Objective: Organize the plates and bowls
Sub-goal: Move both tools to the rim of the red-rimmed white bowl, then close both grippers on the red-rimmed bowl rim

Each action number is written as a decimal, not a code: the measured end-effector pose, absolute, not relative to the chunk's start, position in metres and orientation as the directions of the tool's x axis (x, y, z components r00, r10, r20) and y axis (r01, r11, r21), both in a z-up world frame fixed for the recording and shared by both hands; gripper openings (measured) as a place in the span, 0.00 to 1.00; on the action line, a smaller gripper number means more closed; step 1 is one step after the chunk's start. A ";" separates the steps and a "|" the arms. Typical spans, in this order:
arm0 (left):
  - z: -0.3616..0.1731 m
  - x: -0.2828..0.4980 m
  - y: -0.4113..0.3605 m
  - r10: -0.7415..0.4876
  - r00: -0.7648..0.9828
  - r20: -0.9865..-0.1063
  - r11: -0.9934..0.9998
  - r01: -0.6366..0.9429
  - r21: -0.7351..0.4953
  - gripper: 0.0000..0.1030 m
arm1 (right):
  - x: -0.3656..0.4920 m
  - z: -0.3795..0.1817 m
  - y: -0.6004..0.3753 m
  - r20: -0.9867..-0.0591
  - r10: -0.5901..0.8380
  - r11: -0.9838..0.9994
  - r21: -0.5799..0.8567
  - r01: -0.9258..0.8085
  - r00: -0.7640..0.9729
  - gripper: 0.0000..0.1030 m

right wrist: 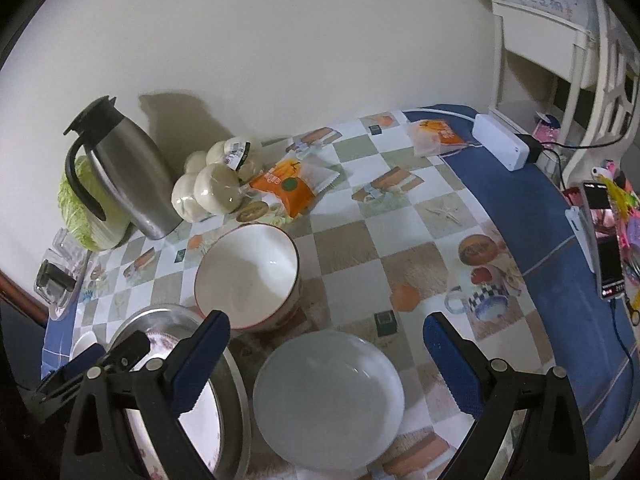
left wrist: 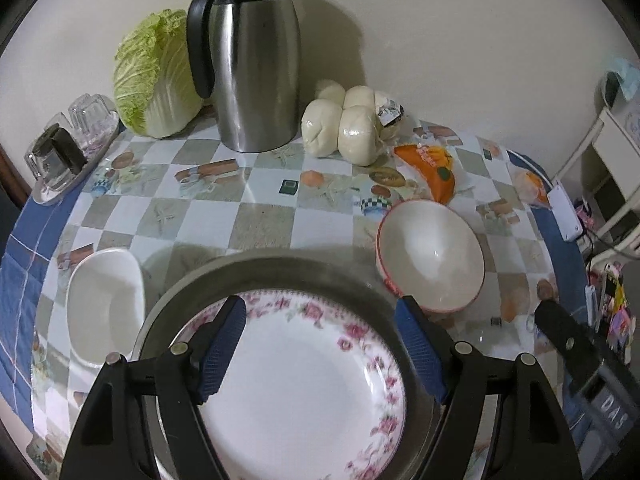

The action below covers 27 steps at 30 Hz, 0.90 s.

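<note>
The floral plate lies in a steel basin, its near edge cut off. The left gripper hangs released above it. The right gripper hangs released over one white plate. Two bowls: a red-rimmed bowl on the right, a white bowl on the left.

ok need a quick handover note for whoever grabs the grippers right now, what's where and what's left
Left gripper: open, empty, above the floral-rimmed white plate, which already lies in the round steel pan.
Right gripper: open, empty, above the plain white shallow bowl, which sits on the checked tablecloth just right of the pan.
The red-rimmed deep white bowl stands loose behind them; the white squarish dish lies left of the pan.
Done: plate stacked in pan.
Left: gather the two bowls and the dish.
</note>
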<state>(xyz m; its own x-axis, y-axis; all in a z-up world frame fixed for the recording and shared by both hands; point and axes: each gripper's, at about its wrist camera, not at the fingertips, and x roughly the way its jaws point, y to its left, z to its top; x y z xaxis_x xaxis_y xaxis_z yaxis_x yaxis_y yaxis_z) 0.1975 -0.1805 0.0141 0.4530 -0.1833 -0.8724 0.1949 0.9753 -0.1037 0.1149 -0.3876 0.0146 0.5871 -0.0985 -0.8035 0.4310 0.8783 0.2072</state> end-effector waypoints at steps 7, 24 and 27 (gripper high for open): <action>0.014 0.223 -0.193 -0.216 0.410 -0.886 0.964 0.233 -0.127 0.76 | 0.138 0.003 -0.389 -0.800 -0.067 0.873 0.242 0.424 0.596 0.96; -0.028 0.264 -0.241 -0.209 0.299 -0.931 0.951 0.284 -0.123 0.52 | 0.180 -0.048 -0.394 -0.830 -0.013 0.850 0.285 0.443 0.558 0.50; -0.035 0.265 -0.252 -0.201 0.287 -0.937 0.947 0.303 -0.110 0.37 | 0.183 -0.054 -0.392 -0.836 -0.015 0.854 0.275 0.441 0.549 0.42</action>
<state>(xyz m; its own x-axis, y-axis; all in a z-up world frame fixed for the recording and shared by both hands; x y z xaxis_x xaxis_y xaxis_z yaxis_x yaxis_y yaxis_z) 0.2649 -0.2519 -0.0352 0.2871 -0.2007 -0.9366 0.3032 0.9466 -0.1099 0.1832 -0.3924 -0.0540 0.5492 -0.0146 -0.8356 0.4414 0.8541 0.2752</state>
